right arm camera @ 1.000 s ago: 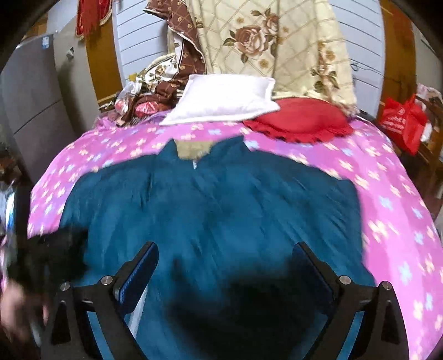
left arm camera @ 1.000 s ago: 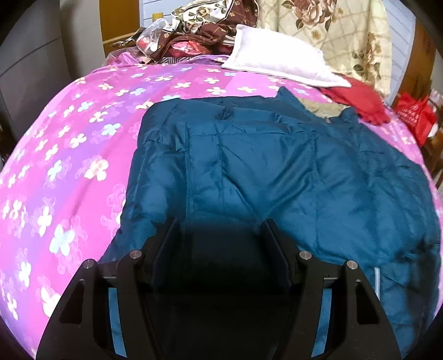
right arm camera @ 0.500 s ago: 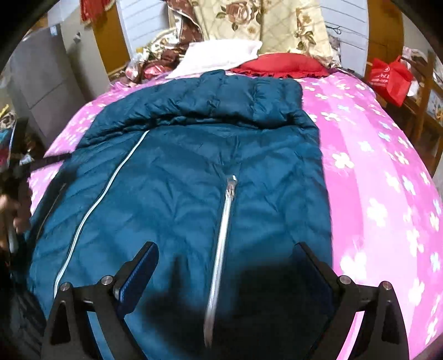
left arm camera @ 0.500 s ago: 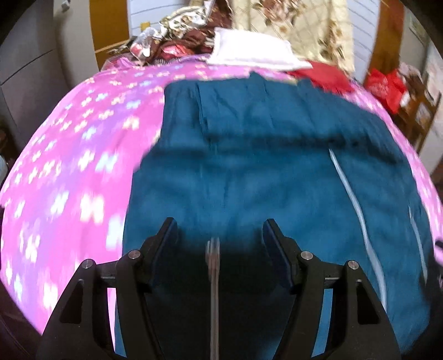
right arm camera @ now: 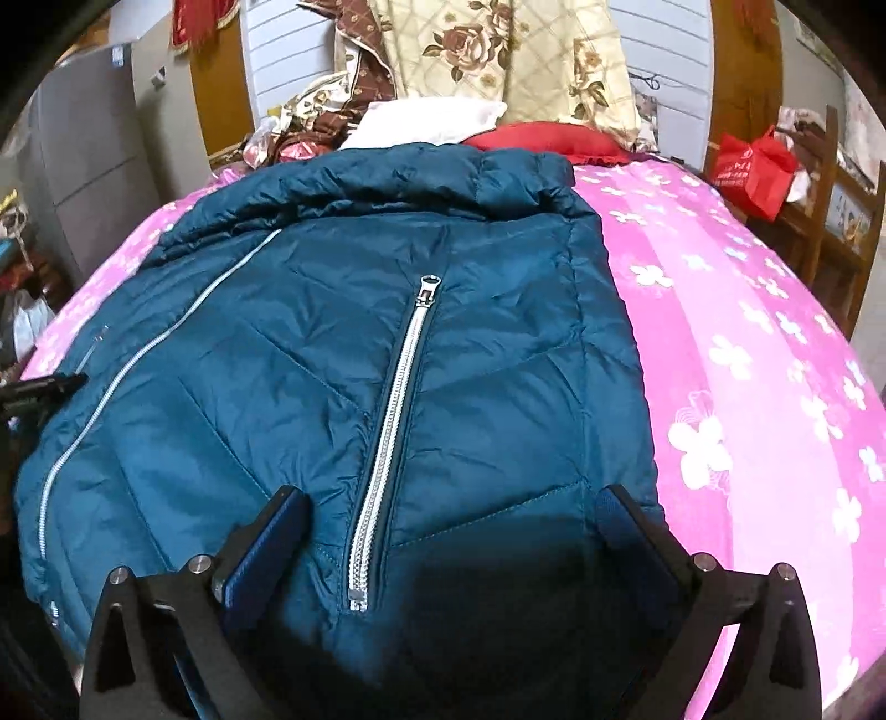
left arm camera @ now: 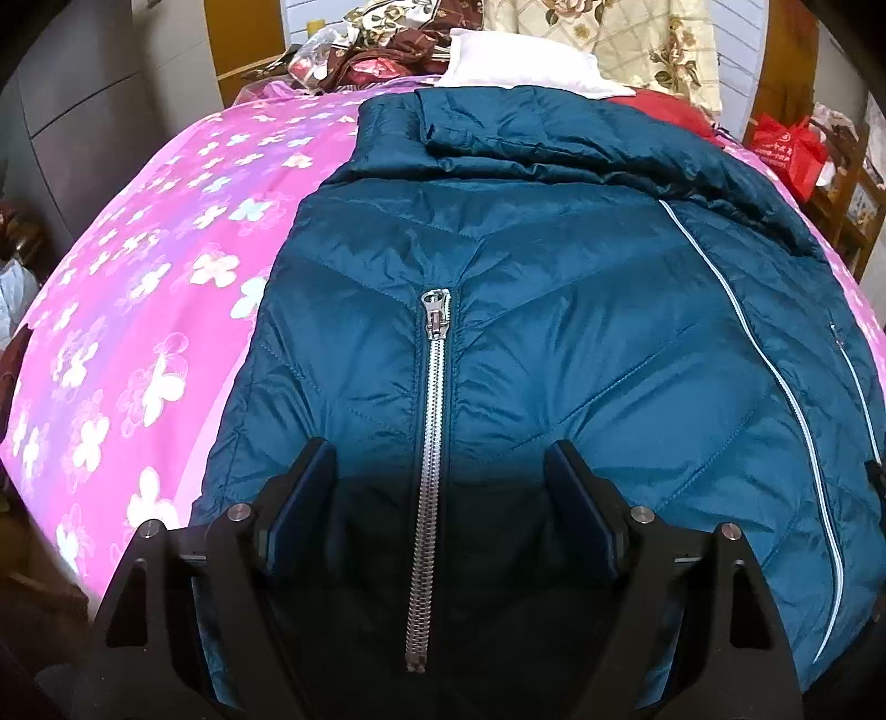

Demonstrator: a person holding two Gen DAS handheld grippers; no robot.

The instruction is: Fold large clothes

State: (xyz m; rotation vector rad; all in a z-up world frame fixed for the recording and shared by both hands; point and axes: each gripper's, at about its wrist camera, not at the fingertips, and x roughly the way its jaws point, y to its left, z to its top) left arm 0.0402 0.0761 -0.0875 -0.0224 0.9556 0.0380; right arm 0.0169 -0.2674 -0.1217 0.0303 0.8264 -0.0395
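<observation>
— Left wrist view showed the teal puffer jacket point(left arm camera: 554, 310) lying front-up on the bed, folded over on itself, with a pocket zipper point(left arm camera: 434, 443) between the fingers of the left gripper point(left arm camera: 440, 471). What were the grippers doing?

— Both were released. The left gripper's jaws were opening and gripped nothing; only cloth lay under them. The right gripper point(right arm camera: 451, 515) was also opening, wide, over the other pocket zipper point(right arm camera: 390, 443), and its pads did not press the fabric.

— What could have gone wrong from there?

— I think the padded cloth was slippery and springy. With nothing held, the folded part could puff up and slide open again. A finger could also catch a zipper pull and drag the whole jacket across the sheet.

— And the bed, the room?

— The bed had a pink flowered sheet point(right arm camera: 747, 387), soft, so it gave little support for pressing a crease. At the head lay a white pillow point(left arm camera: 515, 61), a red cushion point(right arm camera: 548, 138) and a floral quilt point(right arm camera: 509, 50). A red bag point(right arm camera: 753, 166) stood at the side, near wooden furniture.
</observation>
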